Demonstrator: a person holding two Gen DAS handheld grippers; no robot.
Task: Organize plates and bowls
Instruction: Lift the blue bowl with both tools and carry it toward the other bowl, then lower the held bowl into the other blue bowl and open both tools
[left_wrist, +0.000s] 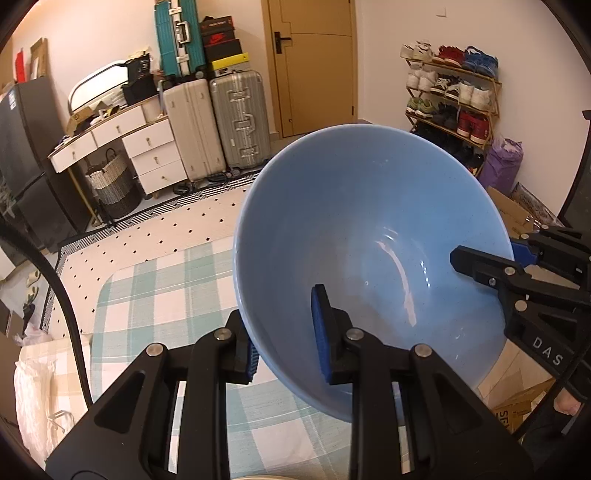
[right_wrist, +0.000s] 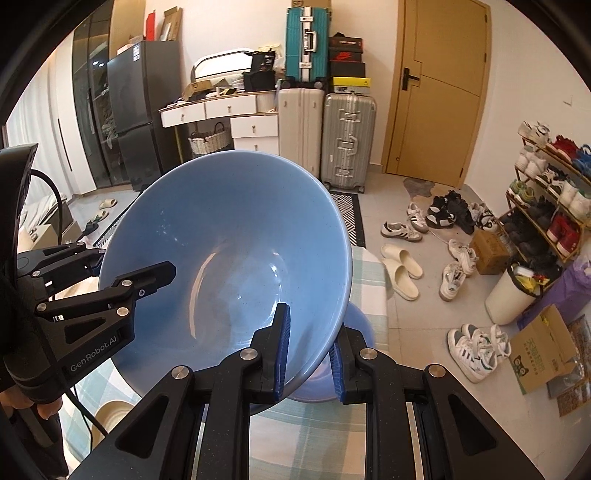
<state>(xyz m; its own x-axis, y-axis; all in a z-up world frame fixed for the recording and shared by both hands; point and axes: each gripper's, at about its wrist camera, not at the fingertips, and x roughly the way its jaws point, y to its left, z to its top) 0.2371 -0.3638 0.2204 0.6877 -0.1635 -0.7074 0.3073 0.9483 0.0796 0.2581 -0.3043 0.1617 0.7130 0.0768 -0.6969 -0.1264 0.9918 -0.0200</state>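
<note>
Both claws clamp blue bowl (left_wrist: 369, 236) rim — left claw (left_wrist: 286, 339), right claw (right_wrist: 310, 350); table mostly hidden behind.

Glossy ceramic-looking blue bowl (left_wrist: 369, 236) (faintly speckled); matt checked tablecloth (left_wrist: 155, 288).

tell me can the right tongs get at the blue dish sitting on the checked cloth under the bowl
Probably not yet. The right tongs are clamped on the rim of the big blue bowl, shared with the left tongs, and that bowl hangs over the lower blue dish. It would need setting down first.
</note>
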